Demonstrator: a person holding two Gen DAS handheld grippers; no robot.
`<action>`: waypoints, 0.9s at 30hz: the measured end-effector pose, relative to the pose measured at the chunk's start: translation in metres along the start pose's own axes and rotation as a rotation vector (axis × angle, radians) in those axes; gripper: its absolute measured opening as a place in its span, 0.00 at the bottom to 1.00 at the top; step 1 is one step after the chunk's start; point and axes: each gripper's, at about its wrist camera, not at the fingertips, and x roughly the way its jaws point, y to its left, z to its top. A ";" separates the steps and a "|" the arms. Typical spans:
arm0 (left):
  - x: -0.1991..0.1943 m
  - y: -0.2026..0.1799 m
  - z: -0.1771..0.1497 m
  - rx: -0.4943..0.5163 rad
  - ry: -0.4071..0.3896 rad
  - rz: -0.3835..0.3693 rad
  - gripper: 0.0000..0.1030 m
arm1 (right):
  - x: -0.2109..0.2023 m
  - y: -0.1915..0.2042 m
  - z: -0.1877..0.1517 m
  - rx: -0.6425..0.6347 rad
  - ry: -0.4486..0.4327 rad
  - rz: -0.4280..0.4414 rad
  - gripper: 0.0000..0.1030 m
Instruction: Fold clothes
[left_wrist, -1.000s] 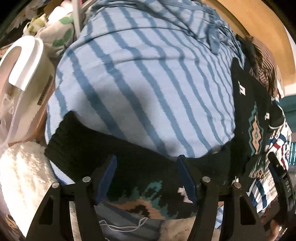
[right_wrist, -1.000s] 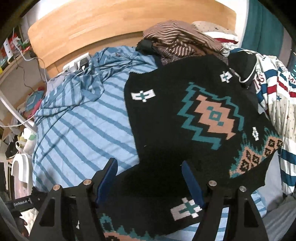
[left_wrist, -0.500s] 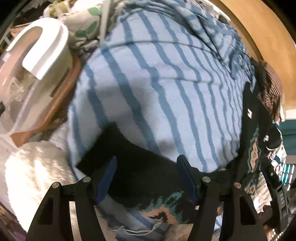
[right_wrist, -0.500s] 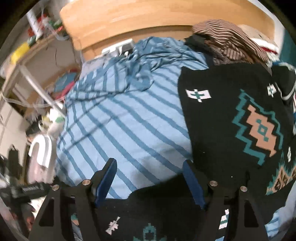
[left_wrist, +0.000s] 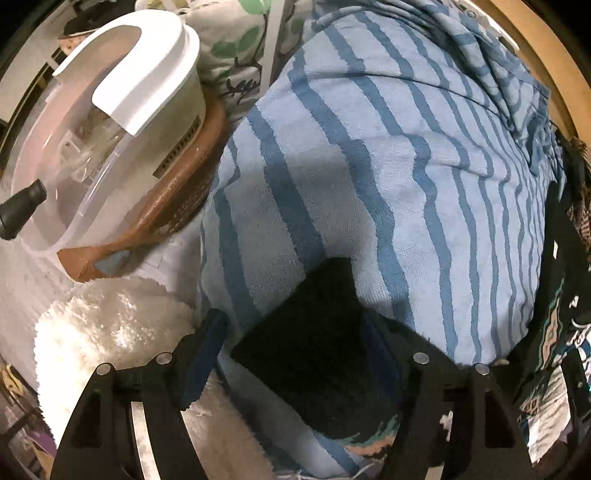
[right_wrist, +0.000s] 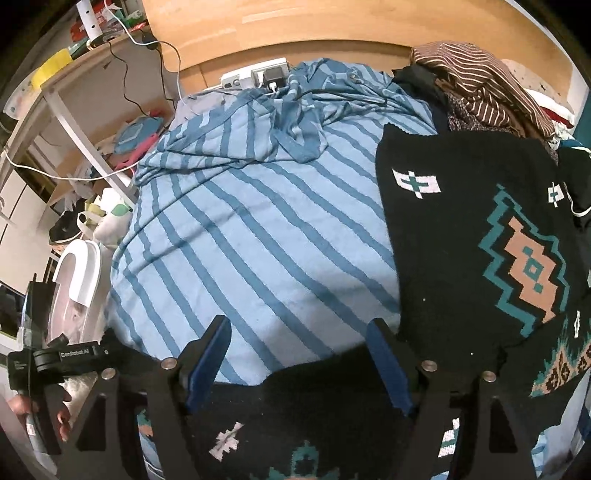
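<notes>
At nine o'clock in the left wrist view a clear plastic container (left_wrist: 92, 147) with a white lid sits beside the bed, above a white fluffy rug (left_wrist: 107, 328). The blue-striped bed cover (left_wrist: 388, 166) fills the centre. At six o'clock the left hand-held gripper (left_wrist: 295, 354) points down with its jaws apart, a black sleeve end of the sweater (left_wrist: 314, 350) lying between them, untouched by the pads. In the right wrist view the patterned black sweater (right_wrist: 480, 240) spreads from three to six o'clock; the right hand-held gripper (right_wrist: 299, 358) stands wide over its black edge, gripping nothing.
</notes>
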 end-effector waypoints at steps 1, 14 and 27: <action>-0.001 -0.001 0.000 0.002 0.005 -0.007 0.57 | 0.001 -0.001 -0.001 0.004 0.004 0.004 0.77; -0.056 -0.039 -0.012 0.139 -0.050 -0.311 0.14 | -0.013 -0.018 -0.005 0.058 -0.042 0.040 0.77; -0.076 -0.220 -0.022 0.503 0.069 -0.649 0.14 | -0.045 -0.105 -0.022 0.279 -0.126 -0.017 0.77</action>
